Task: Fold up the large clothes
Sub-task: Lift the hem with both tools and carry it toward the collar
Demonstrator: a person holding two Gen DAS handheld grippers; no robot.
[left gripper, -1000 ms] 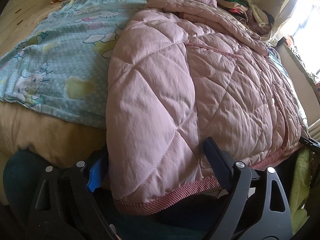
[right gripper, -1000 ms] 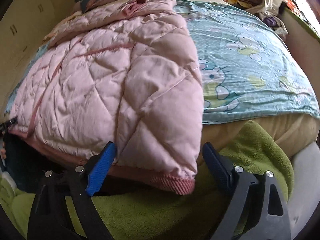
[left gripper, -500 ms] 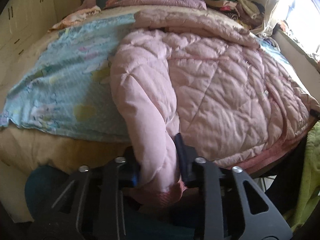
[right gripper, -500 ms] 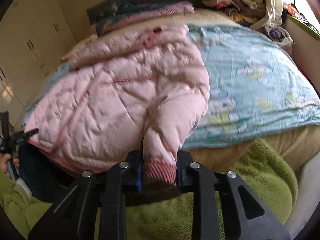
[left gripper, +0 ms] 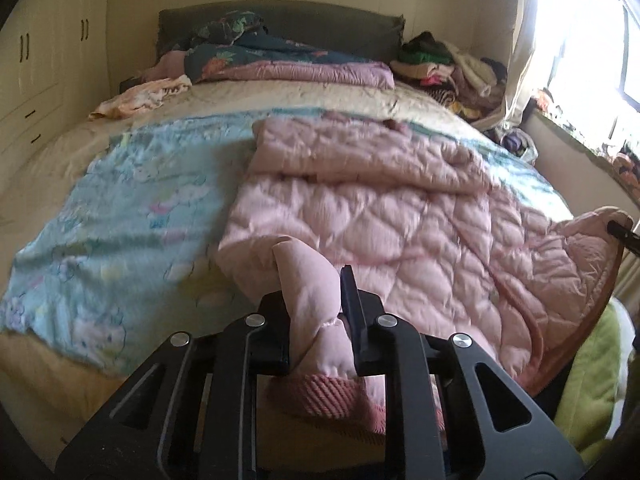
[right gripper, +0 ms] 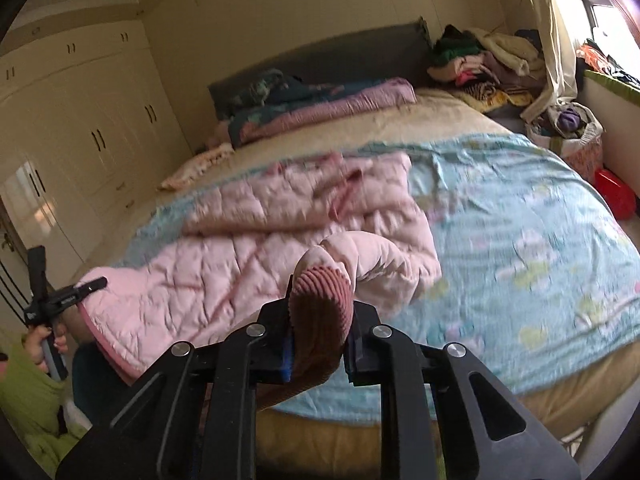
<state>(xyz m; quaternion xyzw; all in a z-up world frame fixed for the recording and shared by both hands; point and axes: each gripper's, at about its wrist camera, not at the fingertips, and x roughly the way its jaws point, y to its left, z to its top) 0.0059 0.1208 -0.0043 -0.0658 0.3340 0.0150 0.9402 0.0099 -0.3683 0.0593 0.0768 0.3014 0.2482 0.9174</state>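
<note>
Left wrist view: left tongs (left gripper: 316,304) clamp the jacket (left gripper: 384,216) hem at its near left corner. Right tongs (right gripper: 320,320) pinch the ribbed hem at the near right corner. Jacket lies on the bed (left gripper: 288,98). Judgement: raise both corners evenly, carry far, keep hem taut.

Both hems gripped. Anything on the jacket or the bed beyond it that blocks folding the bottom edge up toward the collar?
Nothing visible. The pink quilted jacket has nothing lying on it, and the blue cartoon-print sheet beside it is bare. Left hand-held gripper and right hand-held gripper each clamp a ribbed hem corner.
</note>
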